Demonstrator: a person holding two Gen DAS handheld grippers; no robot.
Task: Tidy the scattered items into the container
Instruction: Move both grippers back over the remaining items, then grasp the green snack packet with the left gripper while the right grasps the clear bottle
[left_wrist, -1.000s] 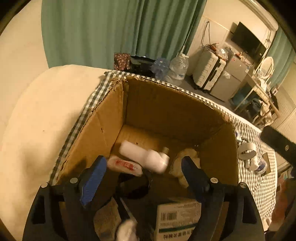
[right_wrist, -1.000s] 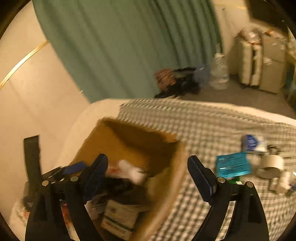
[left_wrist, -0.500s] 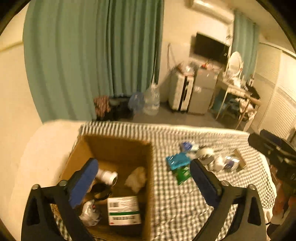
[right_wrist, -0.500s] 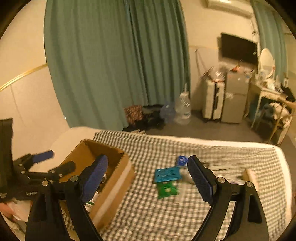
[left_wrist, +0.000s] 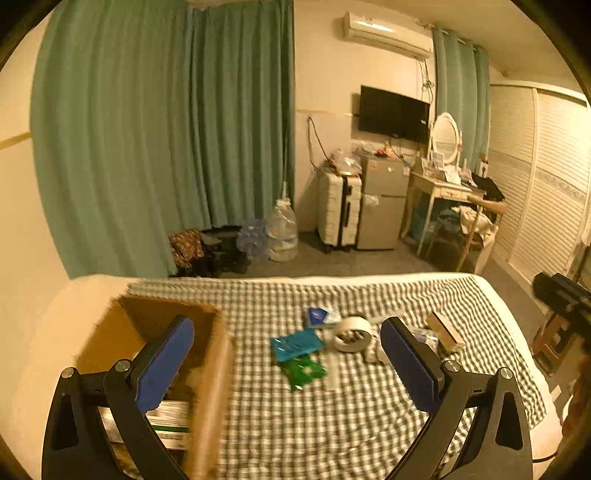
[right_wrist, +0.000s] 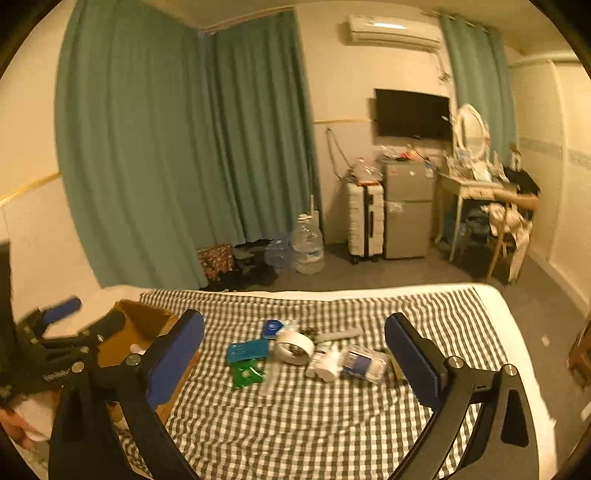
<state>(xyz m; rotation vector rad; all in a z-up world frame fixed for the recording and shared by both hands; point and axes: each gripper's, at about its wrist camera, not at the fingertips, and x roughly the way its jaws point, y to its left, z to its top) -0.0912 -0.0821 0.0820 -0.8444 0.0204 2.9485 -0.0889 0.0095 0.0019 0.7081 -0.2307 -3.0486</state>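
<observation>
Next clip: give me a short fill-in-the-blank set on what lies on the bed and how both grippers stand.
1. The brown cardboard box stands on the ______ side of the checked bedspread in both views.
2. The green foil packet lies right beside the ______ flat packet.
3. The white roll of tape lies ______ the box, on the bedspread.
4. The left gripper and right gripper both have ______ jaws with nothing between them.

Missing words: left; teal; outside; open

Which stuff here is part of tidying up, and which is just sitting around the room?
Part of the job:
cardboard box
teal packet
green packet
tape roll

Just there:
suitcase
water jug
television
</observation>
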